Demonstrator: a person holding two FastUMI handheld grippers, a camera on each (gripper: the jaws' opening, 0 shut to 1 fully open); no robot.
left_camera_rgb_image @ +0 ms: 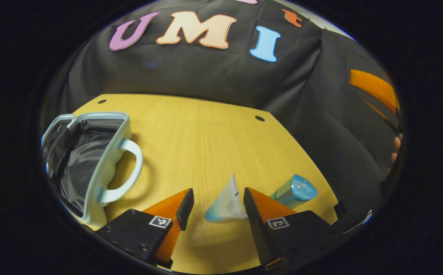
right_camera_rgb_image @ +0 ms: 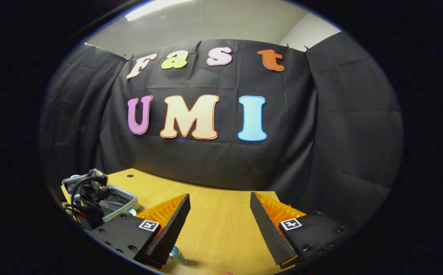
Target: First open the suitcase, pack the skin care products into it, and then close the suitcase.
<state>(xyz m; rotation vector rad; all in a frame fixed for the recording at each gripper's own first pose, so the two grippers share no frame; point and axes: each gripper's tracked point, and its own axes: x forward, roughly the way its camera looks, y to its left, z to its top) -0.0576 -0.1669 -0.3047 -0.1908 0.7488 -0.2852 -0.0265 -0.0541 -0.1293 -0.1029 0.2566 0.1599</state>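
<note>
The pale blue suitcase (left_camera_rgb_image: 107, 168) lies open at the left of the wooden table (left_camera_rgb_image: 206, 133), showing its black lining and curved handle. A white-to-blue skin care tube (left_camera_rgb_image: 225, 202) lies on the table between the fingers of my left gripper (left_camera_rgb_image: 217, 200), which is open; the tube sits close to the right finger. A teal bottle with a blue cap (left_camera_rgb_image: 295, 191) lies just beyond that finger. My right gripper (right_camera_rgb_image: 219, 202) is open over the table with nothing between its fingers. In the right gripper view the suitcase (right_camera_rgb_image: 124, 198) is at far left, and a small blue-tipped product (right_camera_rgb_image: 177, 255) peeks out beside the left finger.
The other gripper's finger (left_camera_rgb_image: 374, 89) and a hand (left_camera_rgb_image: 396, 149) show at the right edge of the left gripper view. The left gripper's body with cables (right_camera_rgb_image: 88, 198) stands in front of the suitcase. The black cloth wall (right_camera_rgb_image: 221, 160) closes off the table's far side.
</note>
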